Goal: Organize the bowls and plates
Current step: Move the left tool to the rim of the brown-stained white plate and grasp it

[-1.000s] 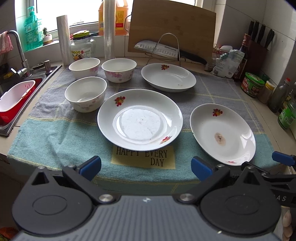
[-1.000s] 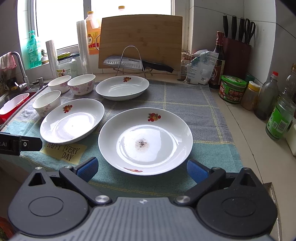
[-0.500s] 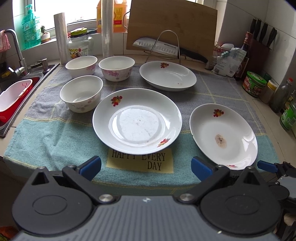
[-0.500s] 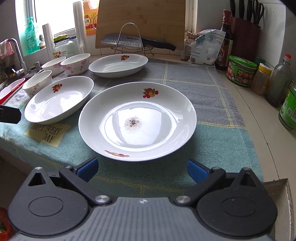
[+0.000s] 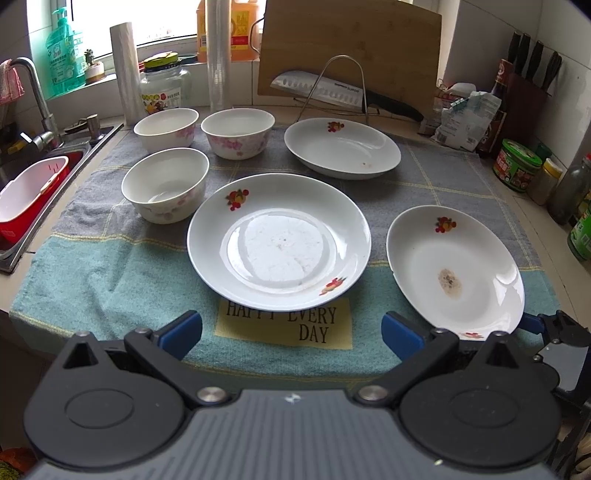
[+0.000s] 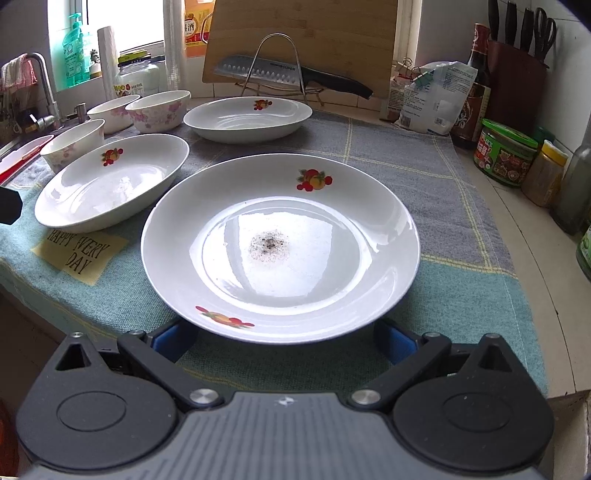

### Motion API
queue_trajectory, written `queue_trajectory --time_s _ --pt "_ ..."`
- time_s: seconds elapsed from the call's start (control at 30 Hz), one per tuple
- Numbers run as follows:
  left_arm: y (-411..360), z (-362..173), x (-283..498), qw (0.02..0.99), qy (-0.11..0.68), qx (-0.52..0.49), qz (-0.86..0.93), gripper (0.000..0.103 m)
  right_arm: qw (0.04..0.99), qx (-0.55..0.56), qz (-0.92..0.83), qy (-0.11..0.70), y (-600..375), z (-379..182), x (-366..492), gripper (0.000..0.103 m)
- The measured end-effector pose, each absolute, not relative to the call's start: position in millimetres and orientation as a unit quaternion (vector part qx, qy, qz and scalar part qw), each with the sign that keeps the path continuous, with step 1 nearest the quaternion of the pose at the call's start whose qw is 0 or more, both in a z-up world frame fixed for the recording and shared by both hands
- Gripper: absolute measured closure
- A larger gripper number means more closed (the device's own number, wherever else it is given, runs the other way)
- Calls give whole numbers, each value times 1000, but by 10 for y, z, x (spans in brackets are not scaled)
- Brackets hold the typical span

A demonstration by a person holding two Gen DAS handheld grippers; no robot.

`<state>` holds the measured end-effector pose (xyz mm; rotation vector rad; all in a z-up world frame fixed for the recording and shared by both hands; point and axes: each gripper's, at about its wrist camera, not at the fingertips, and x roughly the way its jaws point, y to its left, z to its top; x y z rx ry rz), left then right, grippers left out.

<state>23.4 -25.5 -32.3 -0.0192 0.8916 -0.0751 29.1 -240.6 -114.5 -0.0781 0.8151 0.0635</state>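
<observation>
Kitchen counter, checked towel (image 5: 436, 181) under everything. My left gripper (image 5: 291, 330) is spread wide, empty, centre plate (image 5: 279, 242) just ahead, three bowls (image 5: 165, 183) ahead-left, third plate (image 5: 342, 147) far ahead. My right gripper (image 6: 284, 338) is also spread, its blue fingers (image 6: 393, 343) tucked under the near rim of the stained plate (image 6: 280, 245); contact unclear.

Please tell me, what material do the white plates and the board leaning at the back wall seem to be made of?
The plates look like glazed ceramic or porcelain: glossy white with window reflections and printed fruit motifs, though melamine cannot be excluded. The board looks like bamboo or wood with a matte finish: tan colour and fine lengthwise grain.
</observation>
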Motion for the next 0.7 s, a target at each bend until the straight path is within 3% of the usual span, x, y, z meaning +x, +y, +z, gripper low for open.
queue_trajectory --time_s 0.7 --pt "-602 -187 950 888 413 36 -201 1 927 -38 30 372 -2421 -1174 255 0"
